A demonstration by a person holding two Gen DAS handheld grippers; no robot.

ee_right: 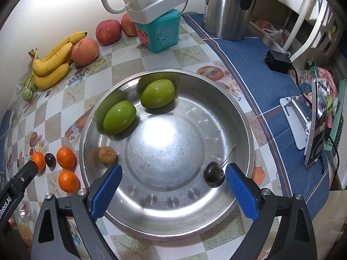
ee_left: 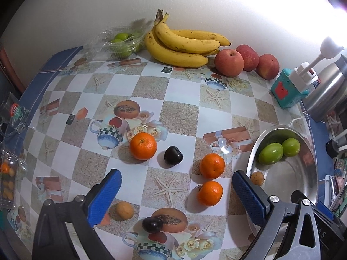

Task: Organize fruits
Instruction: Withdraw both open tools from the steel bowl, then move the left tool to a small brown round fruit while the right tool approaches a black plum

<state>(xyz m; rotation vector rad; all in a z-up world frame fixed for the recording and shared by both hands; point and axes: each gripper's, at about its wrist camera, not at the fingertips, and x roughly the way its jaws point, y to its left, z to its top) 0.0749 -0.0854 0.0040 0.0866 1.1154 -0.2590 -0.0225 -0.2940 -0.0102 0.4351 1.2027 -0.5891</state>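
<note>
Over the patterned tablecloth [ee_left: 180, 91], the left wrist view is showing the left gripper [ee_left: 175, 186] hanging with its blue jaws spread wide and nothing between them. Three oranges [ee_left: 143, 145] are lying ahead, a dark cherry [ee_left: 173, 155] sitting between two of them. A second cherry [ee_left: 152, 224] and a small brown fruit [ee_left: 124, 210] are resting nearer the camera. Bananas [ee_left: 184, 45] and apples [ee_left: 228, 62] are lying by the wall.

From the right wrist view, the right gripper [ee_right: 173, 179] is hovering released over the steel bowl [ee_right: 243, 117], which is holding two green fruits [ee_right: 157, 93], a brown fruit [ee_right: 107, 155] and a stemmed cherry [ee_right: 213, 174] just beside the right jaw.
</note>
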